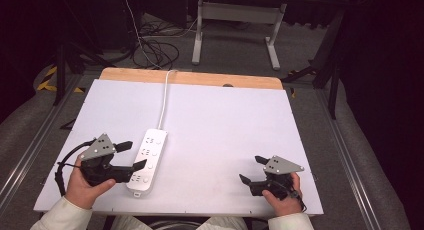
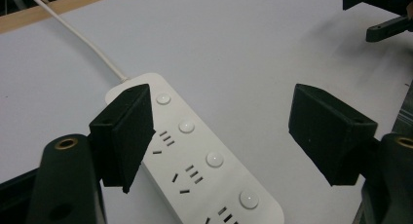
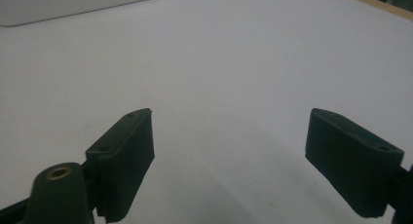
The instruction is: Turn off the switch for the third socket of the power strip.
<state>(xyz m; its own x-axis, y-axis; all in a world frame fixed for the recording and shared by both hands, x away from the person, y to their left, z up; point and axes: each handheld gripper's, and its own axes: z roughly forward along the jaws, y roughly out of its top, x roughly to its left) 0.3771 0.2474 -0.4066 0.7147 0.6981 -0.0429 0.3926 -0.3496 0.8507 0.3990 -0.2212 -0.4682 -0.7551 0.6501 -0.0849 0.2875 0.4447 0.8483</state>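
Currently the power strip (image 1: 147, 161) lies on the bench (image 1: 225, 125), just beside the left gripper (image 1: 134, 155), spread wide. Right gripper (image 1: 251, 170), also wide, empty, well apart. Likely grasp: straddle the strip squarely before closing.

I can read no text, brand, label or number anywhere, not even on the white plastic power strip (image 2: 195, 160) beneath my jaws.
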